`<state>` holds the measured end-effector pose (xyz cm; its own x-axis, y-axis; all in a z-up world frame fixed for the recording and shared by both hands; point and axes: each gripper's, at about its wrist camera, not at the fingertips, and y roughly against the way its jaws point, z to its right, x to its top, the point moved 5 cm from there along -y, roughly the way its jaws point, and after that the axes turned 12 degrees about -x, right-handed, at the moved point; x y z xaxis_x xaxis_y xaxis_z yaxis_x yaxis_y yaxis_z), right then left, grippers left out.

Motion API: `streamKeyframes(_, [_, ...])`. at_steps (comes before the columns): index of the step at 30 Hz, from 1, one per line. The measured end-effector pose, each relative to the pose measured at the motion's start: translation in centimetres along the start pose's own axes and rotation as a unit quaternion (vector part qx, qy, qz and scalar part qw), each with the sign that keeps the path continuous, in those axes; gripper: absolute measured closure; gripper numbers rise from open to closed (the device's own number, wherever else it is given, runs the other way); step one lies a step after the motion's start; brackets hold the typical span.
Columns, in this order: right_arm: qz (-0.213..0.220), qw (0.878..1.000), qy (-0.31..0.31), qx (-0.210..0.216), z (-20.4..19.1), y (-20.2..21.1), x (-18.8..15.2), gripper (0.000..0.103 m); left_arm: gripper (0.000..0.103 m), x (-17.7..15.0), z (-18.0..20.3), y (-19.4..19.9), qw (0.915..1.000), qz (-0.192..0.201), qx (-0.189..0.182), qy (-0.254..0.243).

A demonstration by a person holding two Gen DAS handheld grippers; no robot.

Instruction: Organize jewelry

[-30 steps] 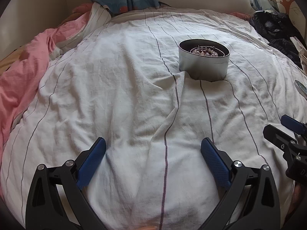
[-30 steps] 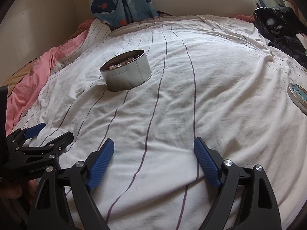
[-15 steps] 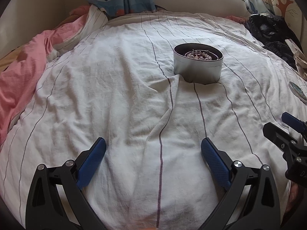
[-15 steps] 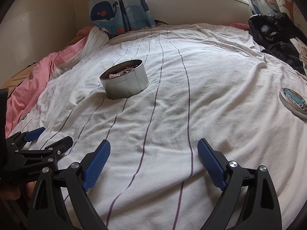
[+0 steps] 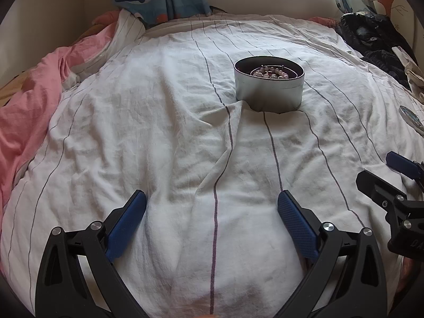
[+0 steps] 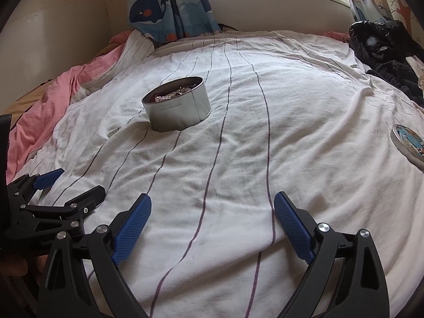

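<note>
Striped sheet (image 6: 265,159) bare between tin (image 6: 177,106), lid (image 6: 409,141)

Only partial white lettering, "GenR" on the left gripper (image 6: 69,185) body, "DA" on the right gripper (image 5: 392,175).

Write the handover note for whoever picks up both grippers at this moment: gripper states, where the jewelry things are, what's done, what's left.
Left gripper: open, empty, over the bed sheet.
Right gripper: open, empty; its jaws have just been opening wider.
Tin: upright mid-bed, lid off, beaded jewelry inside.
Lid: lying on the sheet at the far right, apart from the tin.
Done: no loose jewelry visible on the sheet.
Left, probably: fetch the lid and close the tin.
</note>
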<state>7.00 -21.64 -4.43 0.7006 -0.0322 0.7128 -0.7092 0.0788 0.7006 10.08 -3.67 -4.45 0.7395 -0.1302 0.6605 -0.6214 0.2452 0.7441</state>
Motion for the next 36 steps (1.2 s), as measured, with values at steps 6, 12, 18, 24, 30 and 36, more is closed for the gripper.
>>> streamKeyframes(6, [-0.001, 1.0, 0.0, 0.0, 0.0, -0.1, 0.0, 0.013, 0.007, 0.0, -0.1, -0.1, 1.0, 0.0, -0.002, 0.002])
streamKeyframes(12, [-0.004, 1.0, 0.003, -0.004, 0.0, -0.3, -0.1, 0.013, 0.007, -0.1, -0.6, -0.1, 0.9999, 0.002, -0.004, 0.011])
streamKeyframes(18, [-0.007, 1.0, 0.007, -0.012, -0.2, -0.4, -0.2, 0.013, 0.007, -0.1, -0.8, 0.1, 0.9998, 0.005, -0.002, 0.017])
streamKeyframes(24, [-0.008, 0.999, 0.017, -0.039, -0.4, -0.4, -0.2, 0.013, 0.007, -0.1, -1.0, 0.2, 0.9997, 0.008, -0.008, 0.023])
streamKeyframes(30, [-0.005, 0.998, 0.022, -0.065, -0.5, -0.3, -0.2, 0.013, 0.007, -0.2, -1.1, 0.2, 0.9995, 0.009, -0.013, 0.026])
streamKeyframes(36, [-0.006, 0.997, 0.02, -0.073, -0.3, -0.3, -0.1, 0.01, 0.007, -0.1, -1.1, 0.2, 0.9995, 0.008, -0.016, 0.028])
